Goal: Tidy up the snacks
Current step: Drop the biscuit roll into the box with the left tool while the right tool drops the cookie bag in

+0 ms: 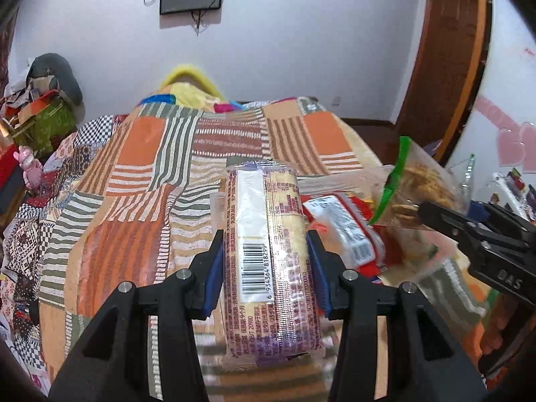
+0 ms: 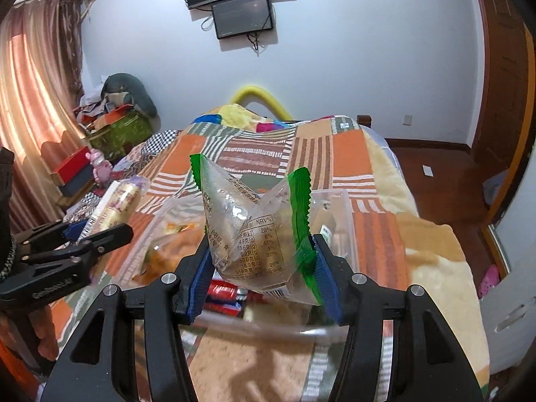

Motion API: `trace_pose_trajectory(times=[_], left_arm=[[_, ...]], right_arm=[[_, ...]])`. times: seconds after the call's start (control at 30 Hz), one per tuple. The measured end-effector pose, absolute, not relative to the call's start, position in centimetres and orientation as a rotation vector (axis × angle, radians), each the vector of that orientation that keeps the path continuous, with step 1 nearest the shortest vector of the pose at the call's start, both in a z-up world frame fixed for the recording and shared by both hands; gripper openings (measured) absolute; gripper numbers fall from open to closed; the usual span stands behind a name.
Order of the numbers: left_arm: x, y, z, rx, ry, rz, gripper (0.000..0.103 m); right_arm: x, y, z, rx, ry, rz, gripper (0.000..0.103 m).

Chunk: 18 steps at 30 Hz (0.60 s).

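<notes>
Left wrist view: my left gripper [image 1: 264, 264] has its blue pads closed narrow on the long sides of a biscuit pack [image 1: 268, 254], barcode side up, held off the patchwork blanket [image 1: 140, 174]. At 3 o'clock my right gripper [image 1: 432, 216] comes in from the edge, clamped on a green-edged clear bag [image 1: 415, 184]. Between the two, at about 2 o'clock, more wrapped snacks incl. a red-edged pack [image 1: 348, 224] lie in a heap; can't tell from here what holds them. Right wrist view: right gripper [image 2: 263, 264] pinches the green-edged bag [image 2: 248, 234] low, nutrition panel facing me, bag puffed and hanging above a clear plastic tub [image 2: 338, 207] that has red packets [image 2: 224, 293] in it. Left gripper [image 2: 97, 231] at 9 o'clock with the biscuit pack [image 2: 117, 204], off to the side of the tub. My read: mid-carry, both snacks lifted, neither placed. Next: lower the bag inside the tub walls before letting go, then bring the biscuit pack over; keep the arms from crossing.
</notes>
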<state>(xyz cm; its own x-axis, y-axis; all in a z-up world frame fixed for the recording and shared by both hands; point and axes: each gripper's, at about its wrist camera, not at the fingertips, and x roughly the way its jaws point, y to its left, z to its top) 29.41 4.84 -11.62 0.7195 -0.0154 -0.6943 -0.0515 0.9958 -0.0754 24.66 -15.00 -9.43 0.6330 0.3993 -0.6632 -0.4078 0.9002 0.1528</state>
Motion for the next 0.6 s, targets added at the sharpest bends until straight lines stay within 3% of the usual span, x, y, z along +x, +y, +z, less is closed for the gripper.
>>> trace_pose_trajectory(times=[0.43,0.6], left_arm=[[33.5,5.7,-14.8,-0.155,0.849,0.012,0.045],[32.9,6.0,-14.5,-0.166,0.845,0.014,0.052]], right_arm=[[26.9,-14.9,-11.4,-0.013,0.812,0.451,0.053],[26.5,-15.0,-11.4,-0.053,0.809,0.418,0.064]])
